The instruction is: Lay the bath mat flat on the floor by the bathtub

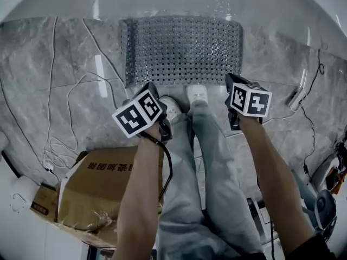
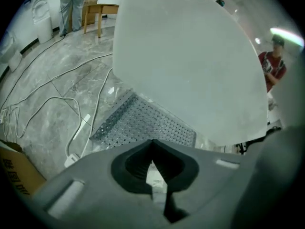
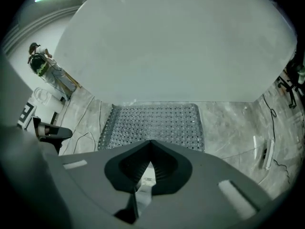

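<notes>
The bath mat point(image 1: 183, 49) lies spread flat on the marble floor point(image 1: 43, 64) at twelve o'clock, its far edge right beside the white bathtub point(image 1: 173, 1). The left claw point(image 2: 152, 142) and the right claw point(image 3: 151, 142) are both pressed together, pinching nothing, held above the floor near the mat's six o'clock edge.

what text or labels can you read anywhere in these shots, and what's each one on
cardboard box, top flap: one row of printed characters, upside down to the head view, too blurred to quote.
Same box, lower left side: small print, too small to read.
left marker cube and right marker cube: black and white square patterns, no words.
bath mat: no print.
</notes>
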`<state>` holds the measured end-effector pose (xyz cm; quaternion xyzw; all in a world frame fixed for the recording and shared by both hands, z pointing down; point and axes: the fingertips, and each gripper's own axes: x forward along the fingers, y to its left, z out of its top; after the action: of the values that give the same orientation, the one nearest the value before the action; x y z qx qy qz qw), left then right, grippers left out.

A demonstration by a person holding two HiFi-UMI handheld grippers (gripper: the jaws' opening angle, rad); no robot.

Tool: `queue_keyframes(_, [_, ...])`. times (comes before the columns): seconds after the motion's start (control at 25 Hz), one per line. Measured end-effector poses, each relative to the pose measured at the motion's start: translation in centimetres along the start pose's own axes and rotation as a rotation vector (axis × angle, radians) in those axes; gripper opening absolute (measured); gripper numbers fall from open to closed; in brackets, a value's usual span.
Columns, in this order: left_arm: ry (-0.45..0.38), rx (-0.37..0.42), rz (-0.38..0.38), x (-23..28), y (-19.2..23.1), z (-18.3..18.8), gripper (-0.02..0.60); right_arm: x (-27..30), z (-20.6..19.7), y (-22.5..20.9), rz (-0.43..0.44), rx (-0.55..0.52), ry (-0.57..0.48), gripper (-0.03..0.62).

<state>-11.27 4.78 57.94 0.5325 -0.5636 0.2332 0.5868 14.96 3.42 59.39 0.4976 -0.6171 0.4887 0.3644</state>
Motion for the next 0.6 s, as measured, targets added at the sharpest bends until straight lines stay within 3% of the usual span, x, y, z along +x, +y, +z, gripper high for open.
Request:
queue_keyframes(0.16, [-0.043, -0.008, -0.036, -3.2, -3.5, 0.9, 0.005, -3.1, 1.4, 2.3, 0.046, -0.061, -0.048, 0.006])
queue_keyframes(0.6, [-0.129, -0.023, -0.094, -13.4, -8.4, 2.4, 0.005, -11.3, 3.0, 8.7, 0.149, -0.078, -0.125, 0.006])
